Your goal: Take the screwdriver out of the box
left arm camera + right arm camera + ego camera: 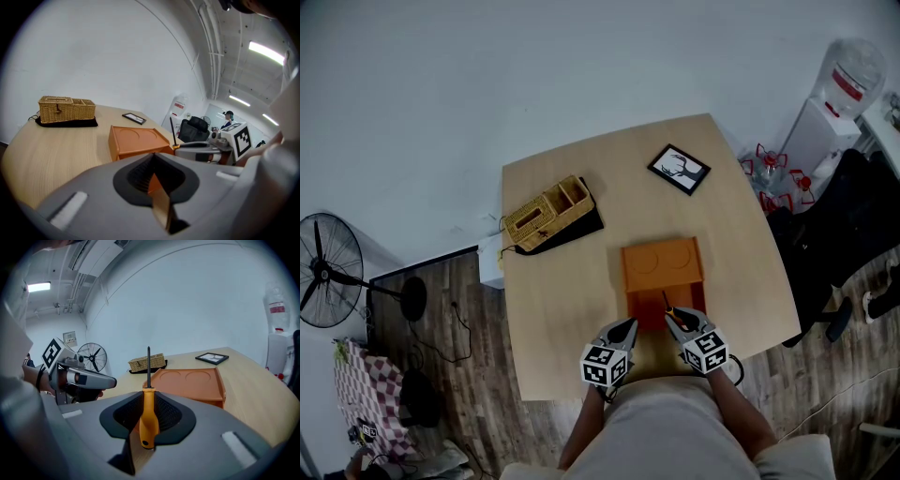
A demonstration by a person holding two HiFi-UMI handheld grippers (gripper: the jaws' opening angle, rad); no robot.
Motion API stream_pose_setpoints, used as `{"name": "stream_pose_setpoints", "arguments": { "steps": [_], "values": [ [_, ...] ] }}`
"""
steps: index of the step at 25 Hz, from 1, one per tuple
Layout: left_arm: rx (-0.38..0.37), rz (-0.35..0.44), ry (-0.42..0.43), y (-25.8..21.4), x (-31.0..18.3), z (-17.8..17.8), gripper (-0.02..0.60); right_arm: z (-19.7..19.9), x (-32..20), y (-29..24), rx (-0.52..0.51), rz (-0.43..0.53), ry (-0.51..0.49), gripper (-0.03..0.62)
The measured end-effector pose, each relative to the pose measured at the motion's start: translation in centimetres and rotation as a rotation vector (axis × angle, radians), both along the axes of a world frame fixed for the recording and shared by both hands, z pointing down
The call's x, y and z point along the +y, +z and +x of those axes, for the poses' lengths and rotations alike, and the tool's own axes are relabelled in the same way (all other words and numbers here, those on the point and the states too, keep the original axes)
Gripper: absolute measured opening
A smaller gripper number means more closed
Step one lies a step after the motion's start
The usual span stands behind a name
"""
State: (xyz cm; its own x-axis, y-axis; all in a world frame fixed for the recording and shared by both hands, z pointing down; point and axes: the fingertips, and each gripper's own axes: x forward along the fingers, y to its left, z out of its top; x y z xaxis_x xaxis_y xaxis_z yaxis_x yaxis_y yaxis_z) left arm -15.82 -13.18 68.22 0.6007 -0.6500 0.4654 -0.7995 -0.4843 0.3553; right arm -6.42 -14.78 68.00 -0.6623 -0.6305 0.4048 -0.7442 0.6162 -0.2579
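Note:
An orange box [661, 265] lies on the wooden table [562, 291], near its front edge. My right gripper [677, 320] is shut on the yellow handle of a screwdriver [667, 304], whose black shaft points up and away over the box's near end. In the right gripper view the handle [148, 414] sits clamped between the pads, with the box [190, 380] just beyond. My left gripper [626, 328] hovers beside it at the box's near left corner, jaws together and holding nothing. From the left gripper view the screwdriver shaft [172, 131] stands up to the right of the box [136, 140].
A wicker basket [548, 214] on a black mat sits at the table's far left, and a framed picture [679, 169] at the far right. Off the table are a fan [328, 272], a water dispenser [839, 103] and a black chair [853, 225].

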Motion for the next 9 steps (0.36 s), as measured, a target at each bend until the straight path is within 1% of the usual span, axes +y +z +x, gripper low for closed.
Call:
{"name": "stream_pose_setpoints", "arguments": {
  "steps": [9],
  "values": [
    [-0.001,0.002,0.002,-0.03,-0.2,0.04,0.054,-0.18,-0.18,0.04,0.008,0.006,-0.01,0.072]
  ]
}}
